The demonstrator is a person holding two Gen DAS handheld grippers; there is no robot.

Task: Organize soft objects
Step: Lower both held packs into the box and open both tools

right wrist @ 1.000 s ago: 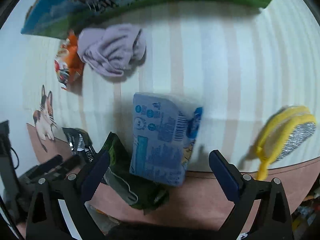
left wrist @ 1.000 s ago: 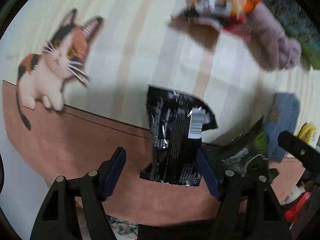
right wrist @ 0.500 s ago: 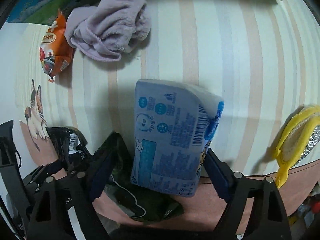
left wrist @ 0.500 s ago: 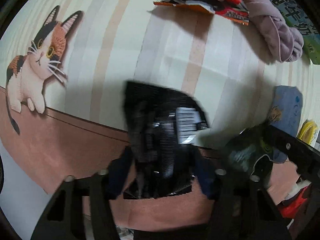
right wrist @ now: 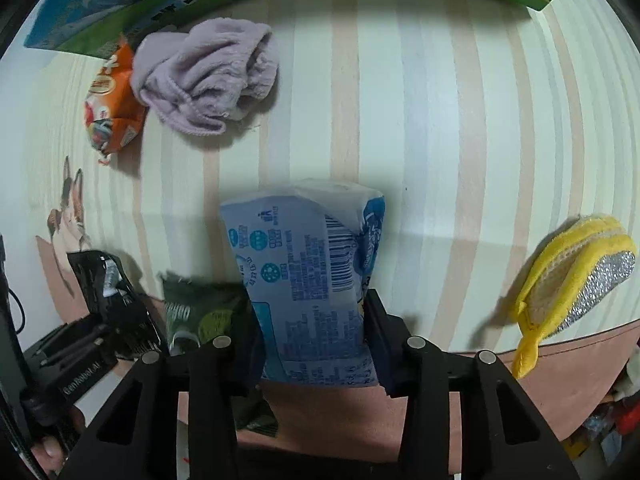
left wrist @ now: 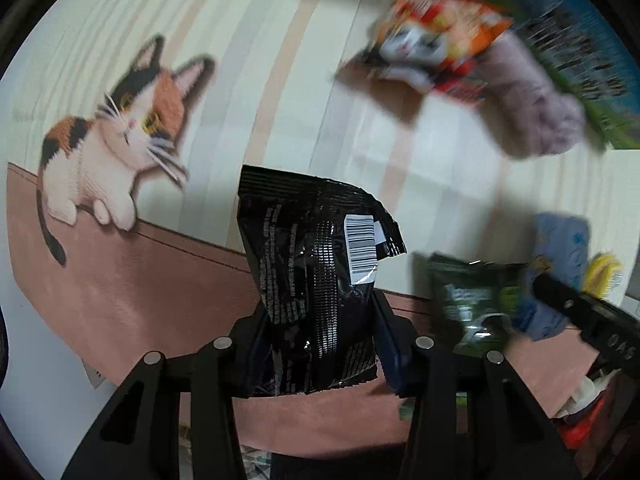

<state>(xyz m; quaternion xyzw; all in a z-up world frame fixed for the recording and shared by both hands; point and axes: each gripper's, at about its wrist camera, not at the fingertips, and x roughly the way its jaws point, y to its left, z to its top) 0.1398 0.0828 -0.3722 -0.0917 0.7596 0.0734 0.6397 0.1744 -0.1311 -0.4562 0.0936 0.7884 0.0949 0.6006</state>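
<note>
Claws over striped cat mat, seemingly.

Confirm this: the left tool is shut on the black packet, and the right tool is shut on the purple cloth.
Not quite. The left tool is shut on the black packet, but the right tool is shut on the blue packet. The right wrist view shows the purple cloth lying apart, beside the orange packet.

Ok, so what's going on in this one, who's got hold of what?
A person works two handheld grippers over a striped mat. The left gripper is shut on a black snack bag; the right gripper is shut on a blue tissue pack. A green packet, purple cloth, orange snack bag and yellow scrubber lie loose.
</note>
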